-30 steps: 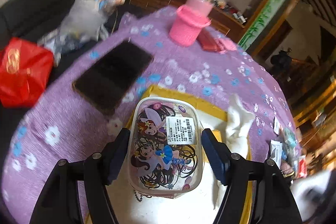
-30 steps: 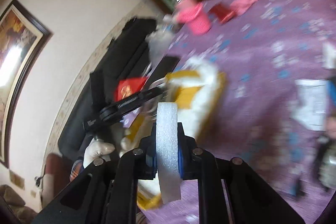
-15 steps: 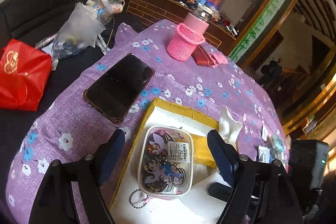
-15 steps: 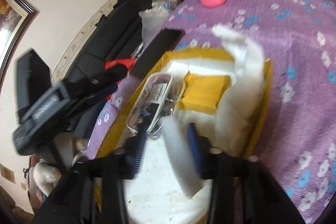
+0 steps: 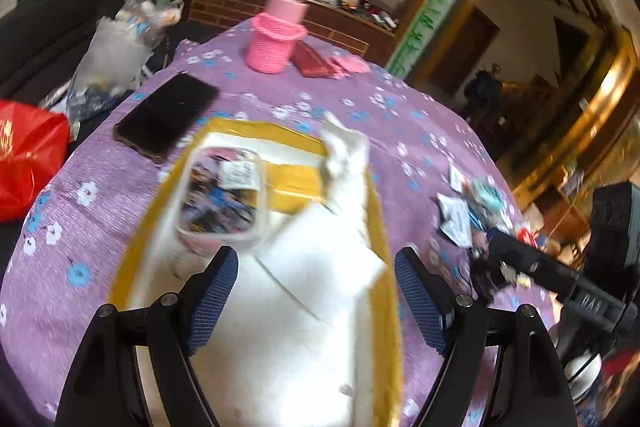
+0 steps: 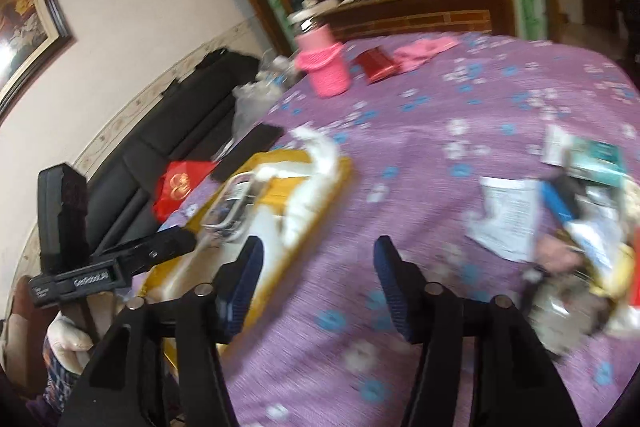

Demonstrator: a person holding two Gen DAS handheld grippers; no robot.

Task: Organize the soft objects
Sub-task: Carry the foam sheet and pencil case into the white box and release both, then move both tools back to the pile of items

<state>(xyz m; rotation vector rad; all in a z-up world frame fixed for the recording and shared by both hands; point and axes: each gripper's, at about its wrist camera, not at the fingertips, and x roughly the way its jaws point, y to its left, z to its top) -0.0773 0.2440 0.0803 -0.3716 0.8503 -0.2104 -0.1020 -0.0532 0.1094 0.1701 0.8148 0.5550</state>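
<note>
A yellow box (image 5: 382,291) lined with white foam sits on the purple flowered tablecloth (image 5: 400,115). A clear pouch (image 5: 220,195) printed with cartoon girls lies in its far left part, and a white foam piece (image 5: 320,267) leans in the middle. My left gripper (image 5: 316,287) hovers open over the near part of the box with nothing between its pads. In the right wrist view the box (image 6: 334,183) and pouch (image 6: 232,207) lie to the left. My right gripper (image 6: 320,267) is over bare cloth beside the box, its jaws opening, with nothing between them.
A black phone (image 5: 166,115) lies left of the box. A pink knitted cup holder (image 5: 274,43), a red wallet (image 5: 314,65) and a pink cloth (image 6: 424,51) sit at the far side. Several packets (image 6: 580,207) are heaped on the right. A red bag (image 5: 28,163) lies off the table's left edge.
The left gripper drew back from the pouch, which stays in the box, and shifted right. The right gripper let go of the white foam piece in the box and swung right over the cloth.
</note>
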